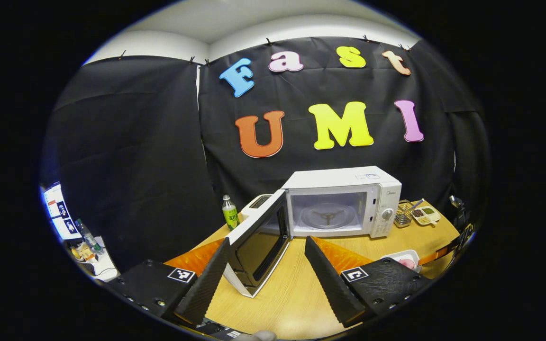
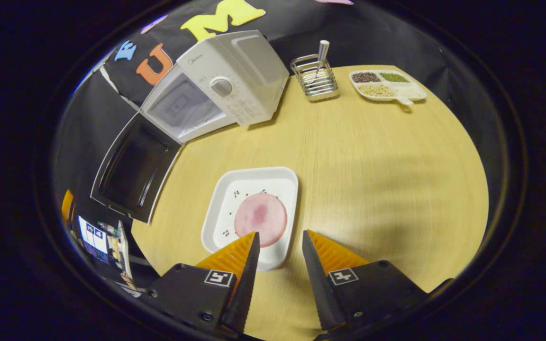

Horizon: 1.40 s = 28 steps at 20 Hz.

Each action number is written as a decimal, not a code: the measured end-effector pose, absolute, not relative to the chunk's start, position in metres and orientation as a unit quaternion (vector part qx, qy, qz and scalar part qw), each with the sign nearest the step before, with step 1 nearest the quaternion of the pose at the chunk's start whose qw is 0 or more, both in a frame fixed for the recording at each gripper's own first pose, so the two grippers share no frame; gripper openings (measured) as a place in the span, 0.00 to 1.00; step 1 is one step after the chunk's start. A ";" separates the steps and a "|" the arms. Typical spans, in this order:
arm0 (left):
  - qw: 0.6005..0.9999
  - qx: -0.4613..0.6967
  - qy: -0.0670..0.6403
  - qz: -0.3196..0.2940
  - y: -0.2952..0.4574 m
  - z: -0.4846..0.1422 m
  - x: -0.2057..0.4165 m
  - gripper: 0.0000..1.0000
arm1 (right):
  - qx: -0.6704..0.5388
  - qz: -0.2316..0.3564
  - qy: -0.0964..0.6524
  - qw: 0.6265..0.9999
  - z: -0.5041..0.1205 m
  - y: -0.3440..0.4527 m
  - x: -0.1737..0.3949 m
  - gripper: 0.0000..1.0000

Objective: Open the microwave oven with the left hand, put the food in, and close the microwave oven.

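**Desk:** What are the jaws doing at this moment?

**Photographer:** The right gripper (image 2: 280, 241) is hovering with its jaws spread apart and holding nothing, just above the near edge of the white tray (image 2: 221, 208) carrying the food (image 2: 260, 218), a round pink slice. One fingertip is overlapping the slice in the right gripper view; whether it is touching, I cannot tell. The left gripper (image 1: 268, 251) is also standing wide open and empty, facing the microwave door (image 1: 259, 241), which is hanging swung out toward it.

**Desk:** And farther out?

**Photographer:** The microwave oven (image 1: 344, 201) is sitting at the back of the tabletop (image 2: 372, 166), its cavity exposed and the turntable showing. The tray is lying well apart from it, out in the middle. A wire utensil holder (image 2: 314, 80) and a divided dish of beans (image 2: 386, 85) are resting beyond, and a green bottle (image 1: 230, 213) is standing beside the oven.

**Desk:** What could be going wrong from here?

**Photographer:** Judging by the shallow rim, a one-sided pinch could be tipping the tray and sliding the slice off. The open door is also jutting into the path, so a carried tray could be clipping its edge.
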<state>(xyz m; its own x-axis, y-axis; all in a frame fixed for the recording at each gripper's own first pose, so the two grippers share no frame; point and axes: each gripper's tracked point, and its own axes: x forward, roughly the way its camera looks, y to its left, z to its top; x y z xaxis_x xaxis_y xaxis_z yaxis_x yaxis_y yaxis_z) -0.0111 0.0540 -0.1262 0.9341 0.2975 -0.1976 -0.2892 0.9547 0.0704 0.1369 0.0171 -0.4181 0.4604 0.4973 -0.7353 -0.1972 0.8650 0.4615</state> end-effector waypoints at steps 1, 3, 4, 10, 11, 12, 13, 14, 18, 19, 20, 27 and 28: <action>0.983 0.020 0.106 0.151 0.052 -0.127 -0.010 0.96 | 0.160 0.210 0.482 0.835 -0.421 0.019 0.138 0.58; 0.981 0.021 0.110 0.156 0.053 -0.128 -0.009 0.96 | 0.169 0.219 0.490 0.827 -0.424 0.025 0.139 0.53; 0.981 0.021 0.112 0.158 0.054 -0.129 -0.008 0.96 | 0.169 0.220 0.498 0.822 -0.426 0.027 0.139 0.48; 0.979 0.018 0.123 0.161 0.064 -0.137 0.000 0.96 | 0.178 0.212 0.525 0.805 -0.431 0.019 0.145 0.25; 0.979 0.018 0.125 0.160 0.067 -0.138 0.003 0.96 | 0.186 0.204 0.531 0.801 -0.431 0.016 0.145 0.07; 0.979 0.019 0.126 0.158 0.070 -0.138 0.005 0.96 | 0.199 0.193 0.540 0.795 -0.431 0.015 0.146 0.07; 0.979 0.019 0.126 0.157 0.074 -0.139 0.008 0.96 | 0.209 0.190 0.546 0.789 -0.432 0.016 0.147 0.05; 0.979 0.018 0.127 0.155 0.076 -0.139 0.008 0.96 | 0.207 0.195 0.550 0.786 -0.433 0.017 0.146 0.04; 0.981 0.022 0.127 0.146 0.087 -0.141 0.014 0.96 | 0.236 0.210 0.549 0.774 -0.431 0.024 0.147 0.04; 0.981 0.022 0.126 0.143 0.090 -0.141 0.016 0.96 | 0.255 0.212 0.547 0.769 -0.429 0.022 0.147 0.04; 0.982 0.021 0.126 0.140 0.093 -0.142 0.017 0.96 | 0.271 0.212 0.545 0.764 -0.428 0.020 0.147 0.04; 0.984 0.012 0.127 0.123 0.114 -0.142 0.020 0.96 | 0.398 0.205 0.522 0.726 -0.427 0.030 0.142 0.04; 0.985 0.016 0.125 0.120 0.117 -0.141 0.019 0.96 | 0.408 0.202 0.514 0.727 -0.427 0.033 0.143 0.03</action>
<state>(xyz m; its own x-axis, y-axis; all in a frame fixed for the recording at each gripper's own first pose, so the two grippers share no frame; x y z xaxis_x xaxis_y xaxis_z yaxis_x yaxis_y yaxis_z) 0.0186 0.1168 -0.1411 0.9400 0.2408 -0.2415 -0.2329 0.9706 0.0611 0.1429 0.0330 -0.4270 0.3897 0.7126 -0.5835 0.1266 0.5861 0.8003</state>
